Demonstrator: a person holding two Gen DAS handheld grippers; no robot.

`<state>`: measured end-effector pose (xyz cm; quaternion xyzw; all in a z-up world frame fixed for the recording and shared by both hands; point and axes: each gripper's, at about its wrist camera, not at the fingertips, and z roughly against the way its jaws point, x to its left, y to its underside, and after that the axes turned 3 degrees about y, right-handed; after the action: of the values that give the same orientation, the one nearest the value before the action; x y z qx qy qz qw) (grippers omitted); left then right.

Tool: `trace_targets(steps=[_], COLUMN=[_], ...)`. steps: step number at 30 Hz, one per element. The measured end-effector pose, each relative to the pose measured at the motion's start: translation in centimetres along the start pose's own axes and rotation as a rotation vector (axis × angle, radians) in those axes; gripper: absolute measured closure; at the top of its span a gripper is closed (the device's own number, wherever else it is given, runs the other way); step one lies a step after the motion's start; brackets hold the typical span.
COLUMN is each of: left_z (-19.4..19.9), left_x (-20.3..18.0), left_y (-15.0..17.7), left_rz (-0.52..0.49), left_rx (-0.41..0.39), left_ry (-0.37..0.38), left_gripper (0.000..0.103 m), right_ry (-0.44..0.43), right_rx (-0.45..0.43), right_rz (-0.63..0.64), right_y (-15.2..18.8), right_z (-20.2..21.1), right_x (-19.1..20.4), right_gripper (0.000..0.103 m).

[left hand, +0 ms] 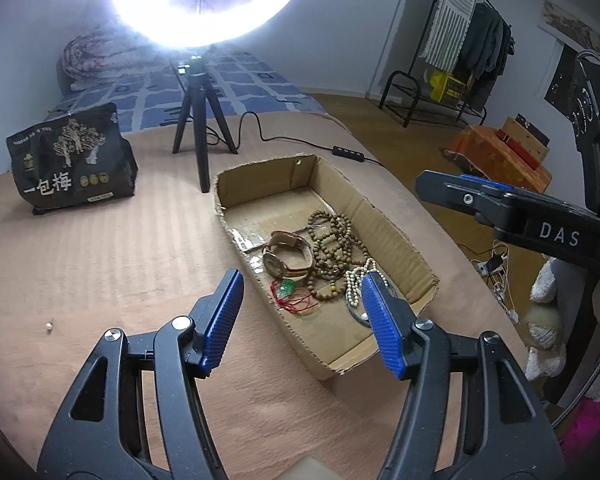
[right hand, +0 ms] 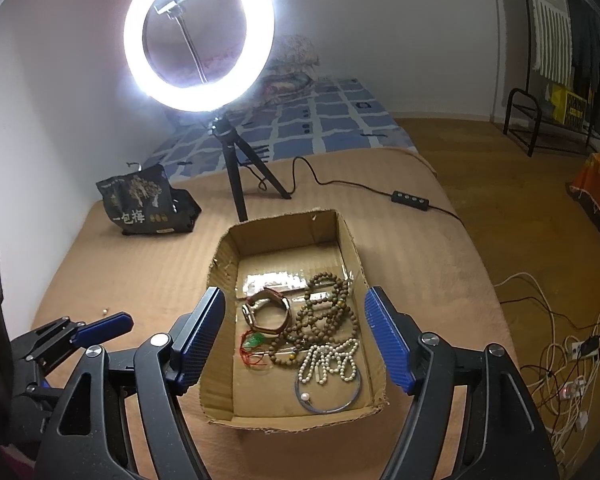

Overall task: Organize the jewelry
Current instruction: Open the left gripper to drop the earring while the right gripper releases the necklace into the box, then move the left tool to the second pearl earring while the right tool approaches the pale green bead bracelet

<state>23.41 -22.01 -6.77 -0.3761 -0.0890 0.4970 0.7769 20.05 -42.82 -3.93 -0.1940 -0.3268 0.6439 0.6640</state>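
Your left gripper point(left hand: 302, 316) and right gripper point(right hand: 294, 336) both hover with fingers spread apart, gripping nothing. The jewelry lies in the cardboard box point(right hand: 352, 248) near the bed's front edge: watch point(right hand: 266, 312), wooden beads point(right hand: 328, 312), pearl necklace point(right hand: 328, 362), bangle point(right hand: 332, 406). One small bead point(left hand: 49, 327) sits alone toward the bed's left edge.

The shallow brown corrugated-cardboard box point(right hand: 356, 256) looked matt, its torn rims rough, with glossy clear tape on the floor. Brown wooden bead strands point(right hand: 328, 312) appeared dull; the white pearl necklace point(right hand: 328, 360) shone. The tan ribbed cloth cover point(left hand: 100, 248) looked soft and matt.
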Motion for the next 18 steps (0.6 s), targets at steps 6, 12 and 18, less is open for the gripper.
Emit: trace_targets(steps=[6,12,18], left_z=[2.0,4.3,7.0], left_x=[1.1,2.9,6.1], left_y=[0.2,0.8,1.2], left_rz=[-0.003,0.004,0.028], left_rx=[-0.031,-0.059,-0.083], left_ry=[-0.033,-0.073,-0.116], left_gripper=[0.040,0.040,0.040], right_ry=[-0.014,-0.055,-0.119], right_rx=[-0.042,-0.089,-0.140], right_rz=[0.033,0.076,0.117], right_y=[-0.2,0.0,0.5], right_z=[1.6,3.8,6.4], right_x=[1.6,3.7,6.5], right_gripper=[0.031,0.031,0.031])
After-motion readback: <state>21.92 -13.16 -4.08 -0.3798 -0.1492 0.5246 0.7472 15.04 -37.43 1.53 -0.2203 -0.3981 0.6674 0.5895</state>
